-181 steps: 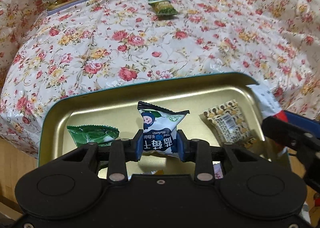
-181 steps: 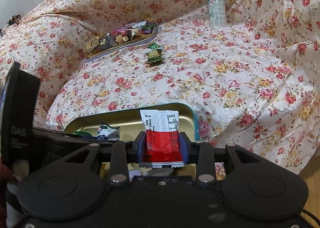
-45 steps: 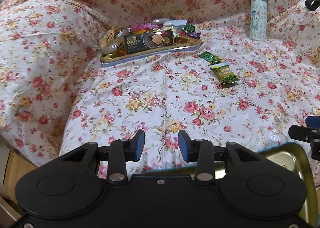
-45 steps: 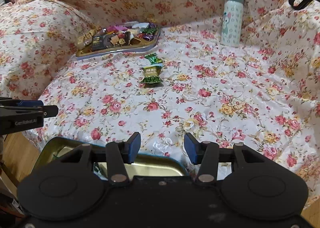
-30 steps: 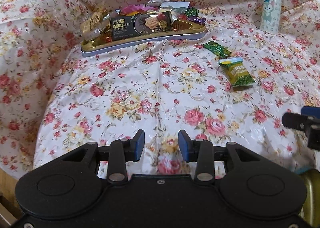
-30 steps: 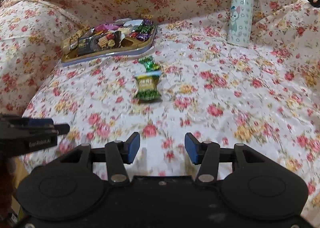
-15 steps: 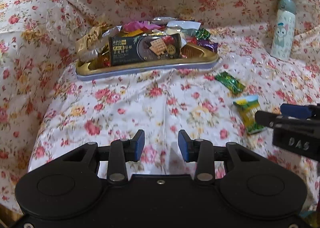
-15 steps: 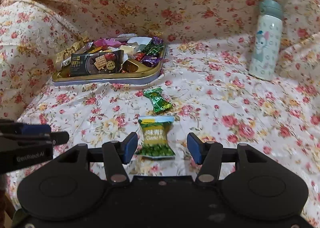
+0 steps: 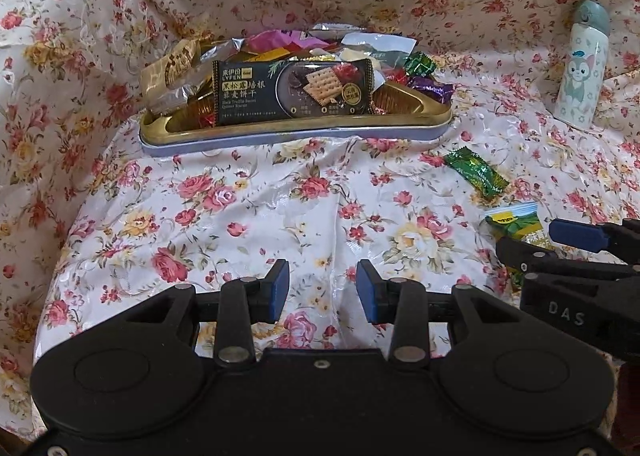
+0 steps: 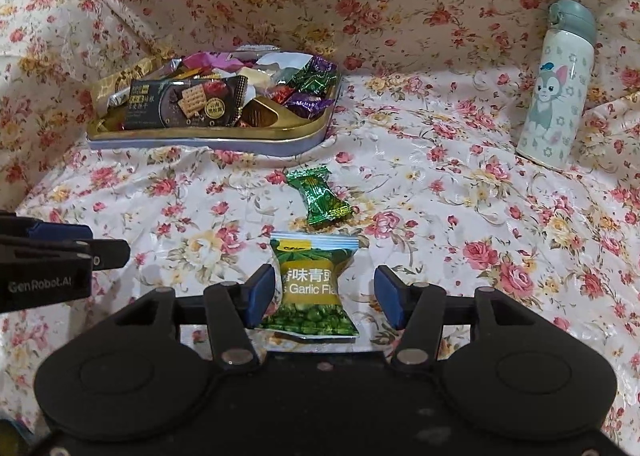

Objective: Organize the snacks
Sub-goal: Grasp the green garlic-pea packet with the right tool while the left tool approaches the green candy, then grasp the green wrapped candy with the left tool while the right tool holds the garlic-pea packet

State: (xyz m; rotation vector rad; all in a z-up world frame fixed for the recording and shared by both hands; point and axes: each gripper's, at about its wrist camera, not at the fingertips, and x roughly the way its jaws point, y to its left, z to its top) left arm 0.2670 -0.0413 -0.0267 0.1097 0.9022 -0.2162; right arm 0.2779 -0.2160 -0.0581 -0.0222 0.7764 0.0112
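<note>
A green pea packet (image 10: 310, 288) with a yellow band lies flat on the flowered cloth. My right gripper (image 10: 326, 294) is open around it, and the right pad stands clear of the packet. A small green candy (image 10: 320, 196) lies just beyond it. Further back is a gold tray (image 10: 208, 140) heaped with snacks, with a black cracker pack (image 10: 184, 102) at its front. My left gripper (image 9: 322, 288) is open and empty over bare cloth, short of the gold tray (image 9: 296, 128). In the left wrist view the pea packet (image 9: 516, 224) is half hidden behind the right gripper's fingers (image 9: 580, 236).
A white bottle (image 10: 556, 84) with a cartoon cat and a grey-green cap stands at the back right. The flowered cloth rises into folds behind and left of the tray. The left gripper's fingers (image 10: 80, 248) reach in from the left edge of the right wrist view.
Both grippers have moved forward over the cloth toward the snack tray. The pea packet, earlier ahead of the right gripper, now lies between its fingers. The near teal-rimmed tin has left view.
</note>
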